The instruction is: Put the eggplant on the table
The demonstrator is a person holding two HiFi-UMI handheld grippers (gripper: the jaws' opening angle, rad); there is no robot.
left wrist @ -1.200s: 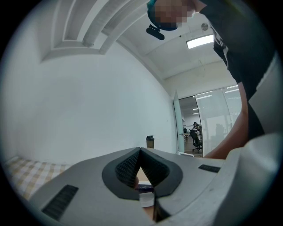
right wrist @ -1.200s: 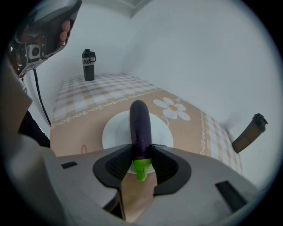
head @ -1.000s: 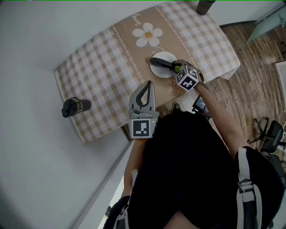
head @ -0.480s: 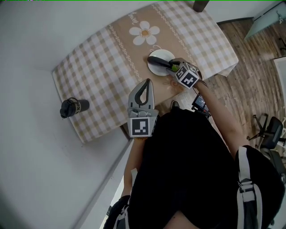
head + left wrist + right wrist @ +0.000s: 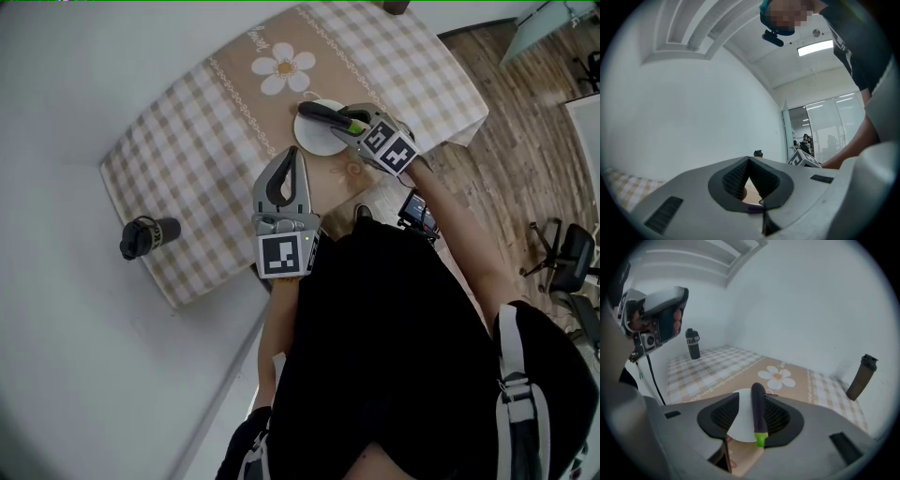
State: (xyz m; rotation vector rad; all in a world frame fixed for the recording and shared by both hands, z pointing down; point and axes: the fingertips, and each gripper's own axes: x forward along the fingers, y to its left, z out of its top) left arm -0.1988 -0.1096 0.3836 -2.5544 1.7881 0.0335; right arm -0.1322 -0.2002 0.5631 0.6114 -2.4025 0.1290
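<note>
Two tools are in our hands, above a desk (image 5: 206,150) that carries a checked cloth (image 5: 178,187) with a big white flower (image 5: 283,67) printed on it.

The eggplant (image 5: 323,114) is in the upper middle of the head view. It lies across a white plate (image 5: 314,141), with its green stem end toward us and its dark tip toward the flower. The right tool (image 5: 351,127) comes in from the lower right and has its tips at the stem end. Its marker cube (image 5: 392,148) is just behind them.

In the right gripper view the jaws of the right tool (image 5: 750,404) stand wide apart, released. The eggplant (image 5: 758,413) is between them, close along the right-hand pad. On the other side the plate (image 5: 740,423) shows through a clear gap, so the pads do not press on the eggplant. We cannot tell if the stem touches the pad.

The left tool (image 5: 293,155) is in the middle of the head view, over the near edge of the desk and well apart from the plate. In the left gripper view its tips (image 5: 749,160) meet, so it is clenched with nothing between the pads.

One black bottle (image 5: 148,236) stands at the left end of the desk. Another dark bottle (image 5: 861,371) stands at the right of the right gripper view. Wooden floor (image 5: 506,169) shows at the right of the head view.
</note>
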